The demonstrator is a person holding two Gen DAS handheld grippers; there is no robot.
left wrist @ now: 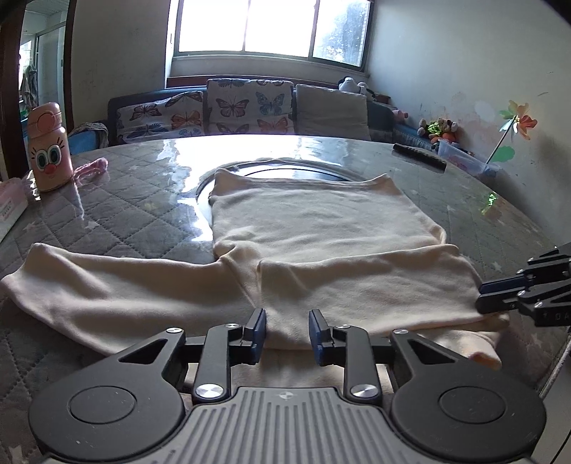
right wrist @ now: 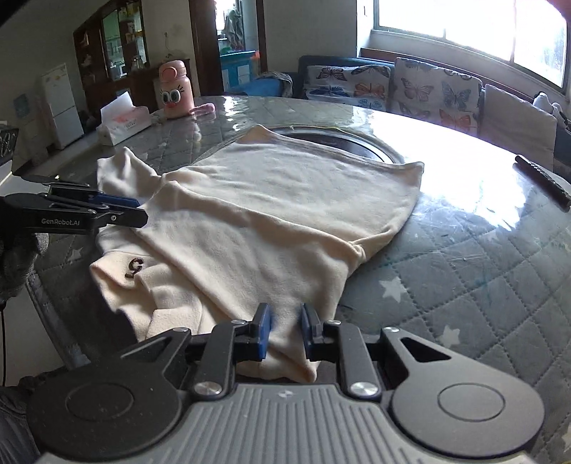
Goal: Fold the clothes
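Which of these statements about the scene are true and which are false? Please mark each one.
1. The cream shirt lies on a quilted table cover. True.
2. The pink bottle lies on its side. False: it stands upright.
3. One sleeve is folded across the shirt's body. True.
4. The left gripper is at the far hem of the shirt. False: it is at the near edge, jaws apart around the fabric.
5. A tissue box stands beside the pink bottle. True.
6. The black remote control rests on the shirt. False: it lies apart, on the table.

window [left wrist: 274,26] bright | sofa [left wrist: 249,107] butterfly cushions | walls pale
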